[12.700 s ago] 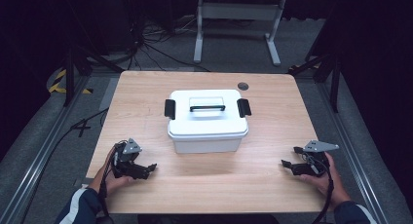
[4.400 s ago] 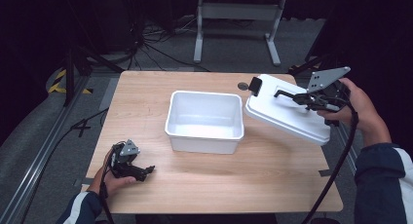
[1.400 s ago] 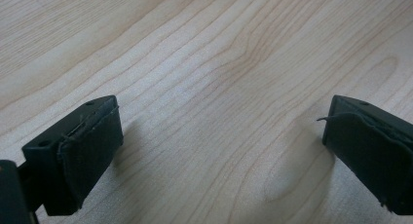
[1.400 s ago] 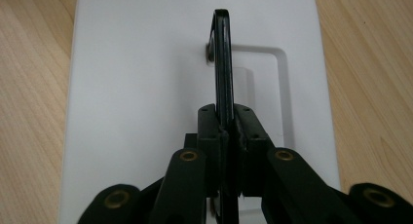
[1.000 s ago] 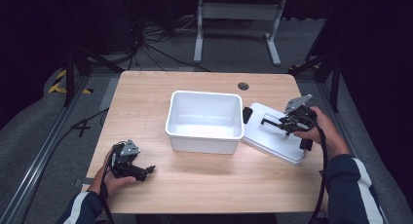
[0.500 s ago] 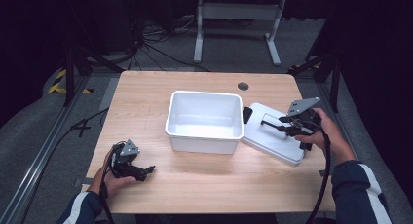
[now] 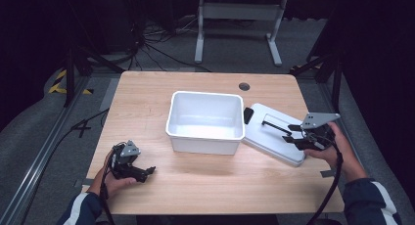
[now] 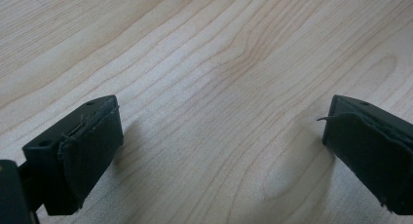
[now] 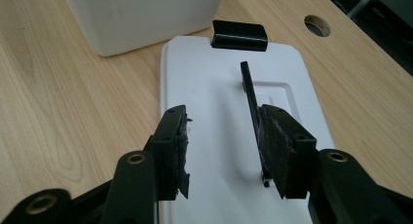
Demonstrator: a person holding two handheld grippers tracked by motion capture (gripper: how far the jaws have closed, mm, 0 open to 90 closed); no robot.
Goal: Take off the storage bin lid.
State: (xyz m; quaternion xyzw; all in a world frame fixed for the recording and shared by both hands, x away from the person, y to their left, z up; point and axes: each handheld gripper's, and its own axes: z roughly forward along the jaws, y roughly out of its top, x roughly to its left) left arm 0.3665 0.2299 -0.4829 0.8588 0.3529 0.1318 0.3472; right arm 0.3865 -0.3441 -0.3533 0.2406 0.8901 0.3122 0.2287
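Note:
An open white bin (image 7: 205, 146) stands in the middle of the wooden table. Its white lid (image 7: 266, 137) lies flat on the table just right of it, black handle (image 7: 274, 125) up. My right gripper (image 7: 289, 133) hovers over the lid's right end. Its jaws have just been opening and now stand apart. In the right gripper view the handle (image 9: 248, 87) runs along the inner face of the right pad, and bare lid (image 9: 204, 78) shows between the jaws of the gripper (image 9: 223, 119). My left gripper (image 7: 147, 172) rests open at the front left, over bare wood (image 8: 219, 131).
A black latch clip (image 9: 239, 35) sits on the lid's end nearest the bin (image 9: 141, 14). A cable hole (image 7: 244, 86) is in the table's far side. Metal frame legs and cables lie on the floor beyond the table.
The lid came off the bin and was set down to its right. Over the last second my right gripper drew back to the right along the lid and its jaws spread. The left hand stayed put.

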